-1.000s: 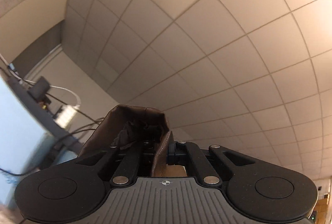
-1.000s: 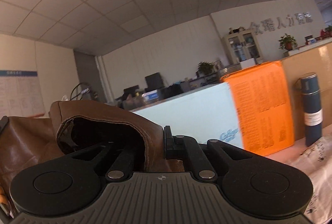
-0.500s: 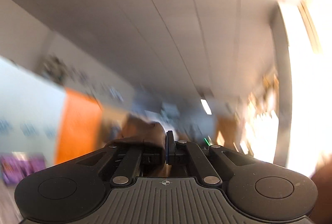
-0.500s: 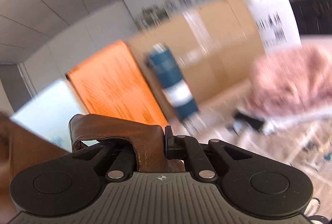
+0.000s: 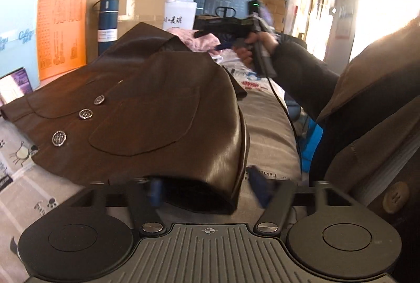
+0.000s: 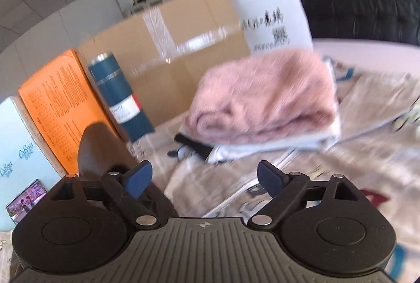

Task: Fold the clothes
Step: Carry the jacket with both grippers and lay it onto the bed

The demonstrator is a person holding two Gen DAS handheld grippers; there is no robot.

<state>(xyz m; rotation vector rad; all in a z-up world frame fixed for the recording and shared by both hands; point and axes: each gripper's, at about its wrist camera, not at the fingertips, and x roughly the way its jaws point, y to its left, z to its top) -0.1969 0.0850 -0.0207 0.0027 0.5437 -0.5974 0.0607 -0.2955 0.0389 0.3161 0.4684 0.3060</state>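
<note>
Office interior with a printed cloth-covered desk [image 5: 265, 125] in the foreground. Left wrist view, left to right: an orange printed sheet [image 5: 61, 28] at upper left; a dark blue cylindrical flask [image 5: 107, 23] standing before a brown cardboard box [image 5: 141, 4]; a brown leather jacket with three metal buttons [image 5: 147, 109] lying across the centre of the desk. The left hand-held gripper [image 5: 208, 191] at lower centre is released, its blue pads spread, the jacket's near edge lying between them. At upper right of centre, a hand holds the right hand-held gripper [image 5: 223, 46] above the desk beyond the jacket.

Right wrist view, left to right: orange sheet, flask, a brown jacket edge at lower left, then a folded pink fluffy garment [image 6: 265, 101] stacked on white fabric at centre. The right hand-held gripper is released, holding nothing.
</note>
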